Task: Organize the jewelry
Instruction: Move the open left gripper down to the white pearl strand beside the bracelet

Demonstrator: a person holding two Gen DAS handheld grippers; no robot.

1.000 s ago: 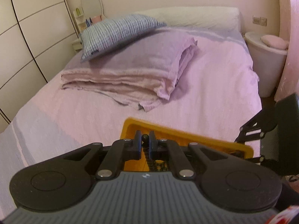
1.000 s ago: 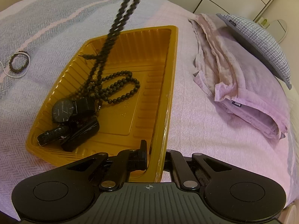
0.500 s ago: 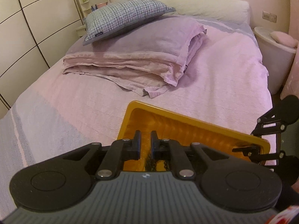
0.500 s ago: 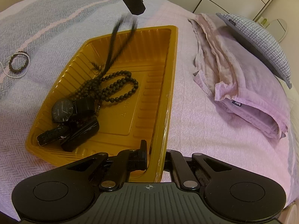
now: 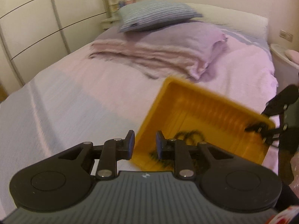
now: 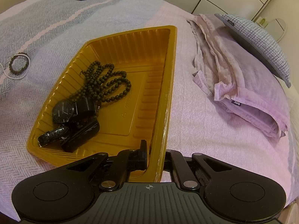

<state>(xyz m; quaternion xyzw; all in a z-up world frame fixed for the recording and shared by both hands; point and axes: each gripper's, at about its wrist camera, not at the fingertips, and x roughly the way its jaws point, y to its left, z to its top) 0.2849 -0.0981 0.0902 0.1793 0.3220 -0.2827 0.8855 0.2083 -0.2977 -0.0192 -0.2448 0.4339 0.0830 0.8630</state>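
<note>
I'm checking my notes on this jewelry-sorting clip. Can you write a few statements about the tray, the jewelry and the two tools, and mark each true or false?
1. The right tool grips the yellow tray by its rim. True.
2. The left tool is shut on beads. False: it is open and holds nothing.
3. The black bead necklace lies in the tray. True.
4. The bead bracelet is in the tray. False: it lies on the bedspread beside it.
5. A black watch lies in the tray. True.

- The left gripper (image 5: 143,143) let go of the bead necklace (image 6: 104,82) and its fingers spread apart.
- The necklace dropped fully into the yellow tray (image 6: 142,123).
- The left gripper swung away leftward.
</note>
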